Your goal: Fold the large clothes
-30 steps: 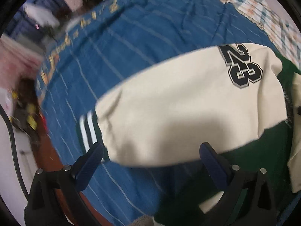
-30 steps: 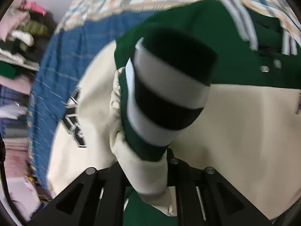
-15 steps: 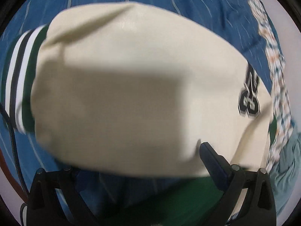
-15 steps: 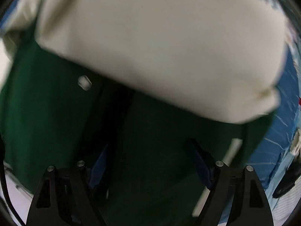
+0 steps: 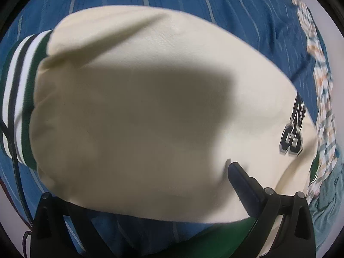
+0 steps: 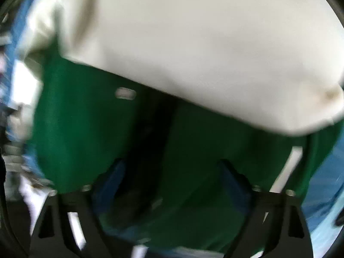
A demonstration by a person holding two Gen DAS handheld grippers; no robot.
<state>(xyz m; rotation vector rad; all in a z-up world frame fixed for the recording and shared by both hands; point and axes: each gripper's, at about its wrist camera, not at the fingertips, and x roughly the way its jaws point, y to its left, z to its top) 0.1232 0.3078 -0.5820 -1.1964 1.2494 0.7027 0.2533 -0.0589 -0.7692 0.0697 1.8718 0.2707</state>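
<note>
Now both grippers sit low over a green and cream varsity jacket [image 5: 150, 107] on a blue striped bedspread [image 5: 215, 4].

Seen from the left wrist, the left gripper [image 5: 150, 193] has one blue finger [image 5: 240, 185] lying on the cream sleeve, near the "23" patch [image 5: 293, 135]; its other finger is hidden beneath, so its state cannot be told. Seen from the right wrist, the right gripper [image 6: 169, 182] stands spread over the green body [image 6: 86, 129], pinching nothing, a snap button [image 6: 125, 93] nearby.

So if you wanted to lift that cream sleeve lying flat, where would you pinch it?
Probably at the striped cuff ending the cream sleeve, coming from the open side over the blue bedspread. The ribbed band looks narrower and firmer than the broad, puffy sleeve, so two fingers could likely close around it.
</note>
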